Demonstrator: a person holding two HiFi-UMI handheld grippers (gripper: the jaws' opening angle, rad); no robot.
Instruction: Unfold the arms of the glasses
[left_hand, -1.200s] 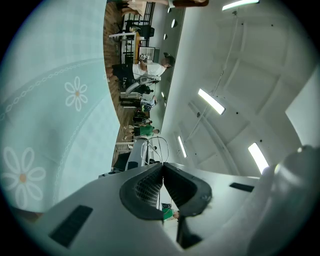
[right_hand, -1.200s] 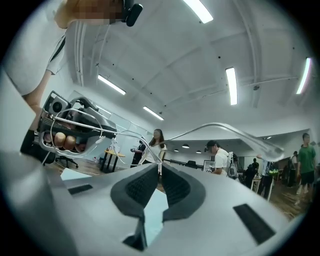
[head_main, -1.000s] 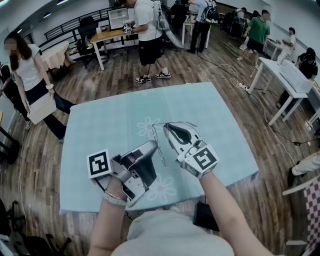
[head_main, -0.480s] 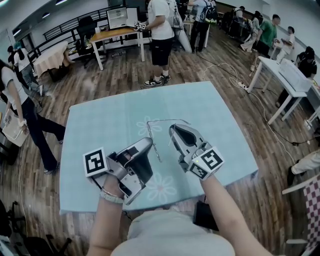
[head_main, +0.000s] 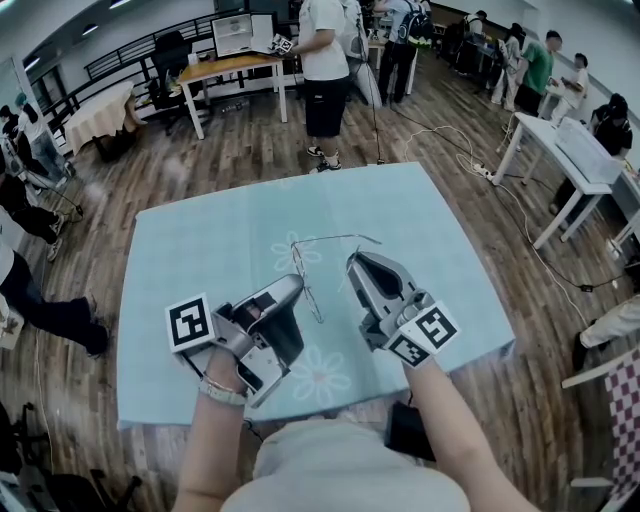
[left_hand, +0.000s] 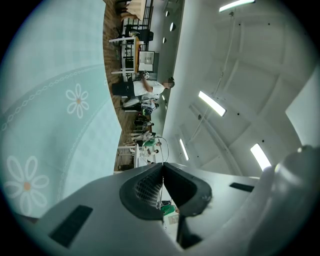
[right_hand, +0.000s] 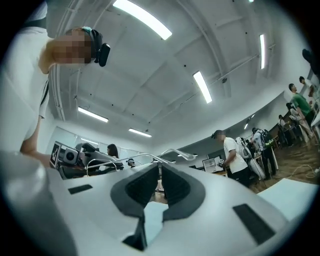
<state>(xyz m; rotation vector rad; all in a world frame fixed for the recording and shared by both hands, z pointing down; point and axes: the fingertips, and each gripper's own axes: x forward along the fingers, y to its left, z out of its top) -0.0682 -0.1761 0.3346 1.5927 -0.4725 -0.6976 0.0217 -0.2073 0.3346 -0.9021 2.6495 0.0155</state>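
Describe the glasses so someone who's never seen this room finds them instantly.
Start at the pale blue flowered tablecloth mid-room. Above it, the left gripper and right gripper pinch the glasses between them: a thin wire frame, far finer than either bulky gripper.

Head view: high above, facing steeply down on the tabletop (head_main: 200, 250). Left tool (left_hand: 162, 166) view: close along its jaws, rolled sideways. Right tool (right_hand: 160, 167) view: close, tilted toward ceiling (right_hand: 175, 50). All share the glasses (head_main: 312, 262).

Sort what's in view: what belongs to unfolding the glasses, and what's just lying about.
Job in hand:
glasses
left gripper, shut on them
right gripper, shut on them

Just about:
blue-clothed table underneath
white table
wooden desk
bystander in white shirt
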